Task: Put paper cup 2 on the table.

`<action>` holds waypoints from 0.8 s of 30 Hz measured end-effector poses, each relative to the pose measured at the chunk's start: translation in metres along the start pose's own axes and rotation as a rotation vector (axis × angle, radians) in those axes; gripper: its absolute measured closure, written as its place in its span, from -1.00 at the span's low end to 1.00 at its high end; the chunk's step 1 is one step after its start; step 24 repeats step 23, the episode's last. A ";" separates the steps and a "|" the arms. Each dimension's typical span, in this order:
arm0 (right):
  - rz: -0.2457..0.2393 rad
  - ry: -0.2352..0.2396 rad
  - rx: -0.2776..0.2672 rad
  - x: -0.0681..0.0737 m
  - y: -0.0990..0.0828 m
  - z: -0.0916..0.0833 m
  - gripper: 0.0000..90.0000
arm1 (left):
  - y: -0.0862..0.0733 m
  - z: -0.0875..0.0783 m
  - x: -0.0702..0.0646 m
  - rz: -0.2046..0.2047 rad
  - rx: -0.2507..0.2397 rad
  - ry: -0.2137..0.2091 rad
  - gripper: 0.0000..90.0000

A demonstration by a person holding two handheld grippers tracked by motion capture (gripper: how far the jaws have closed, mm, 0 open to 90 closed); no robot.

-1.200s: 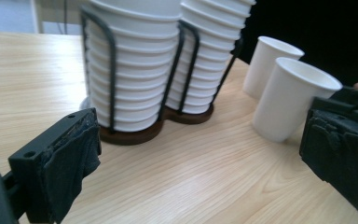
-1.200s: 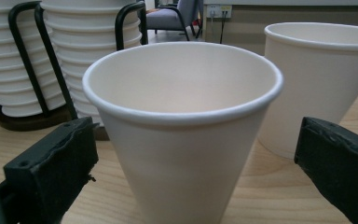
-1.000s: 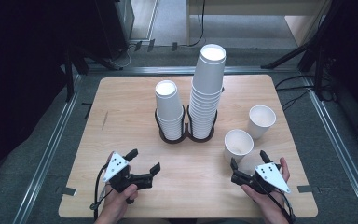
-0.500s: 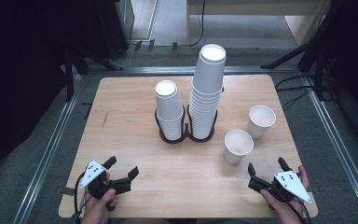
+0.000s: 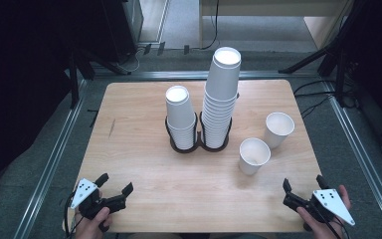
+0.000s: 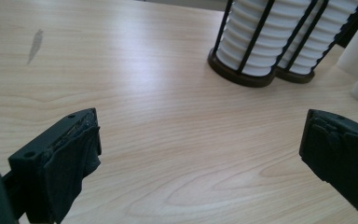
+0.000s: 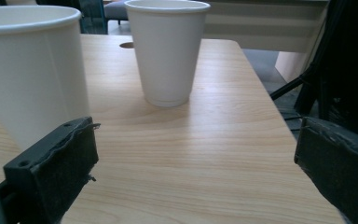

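White paper cups: one (image 5: 254,155) just right of black wire cup holder (image 5: 198,142), another (image 5: 279,129) beyond it. Left tool (image 5: 115,188) and right tool (image 5: 303,186) well short of holder, both spread apart, empty.

Bare table (image 5: 144,164) ahead; two loose cups (image 5: 254,155) block the right.

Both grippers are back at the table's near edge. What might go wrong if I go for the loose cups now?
The near cup and the far cup stand close together, so the right gripper may knock one while taking the other. The tall stack rises well above its holder and may topple if bumped.
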State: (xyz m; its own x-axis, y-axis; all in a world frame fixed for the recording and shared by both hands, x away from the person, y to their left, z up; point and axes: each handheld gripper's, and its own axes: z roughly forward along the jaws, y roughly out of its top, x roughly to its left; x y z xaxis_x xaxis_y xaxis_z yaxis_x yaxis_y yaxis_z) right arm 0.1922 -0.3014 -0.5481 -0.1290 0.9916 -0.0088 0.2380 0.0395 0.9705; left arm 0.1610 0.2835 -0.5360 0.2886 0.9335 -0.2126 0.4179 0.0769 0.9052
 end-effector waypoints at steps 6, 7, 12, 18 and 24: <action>0.006 -0.014 0.008 -0.008 -0.001 -0.002 -1.00 | -0.007 -0.008 0.008 0.007 0.015 0.032 -1.00; 0.002 -0.015 0.006 -0.009 -0.001 -0.002 -1.00 | -0.008 -0.010 0.011 0.006 0.017 0.037 -1.00; 0.015 -0.021 0.024 -0.013 -0.002 -0.001 -1.00 | -0.008 -0.014 0.023 0.011 0.003 0.083 -1.00; 0.032 -0.042 0.023 -0.021 -0.001 -0.001 -1.00 | -0.009 -0.014 0.037 -0.018 0.004 0.107 -1.00; 0.052 -0.037 0.000 -0.023 0.004 -0.005 -1.00 | -0.012 -0.010 0.037 -0.016 0.015 0.103 -1.00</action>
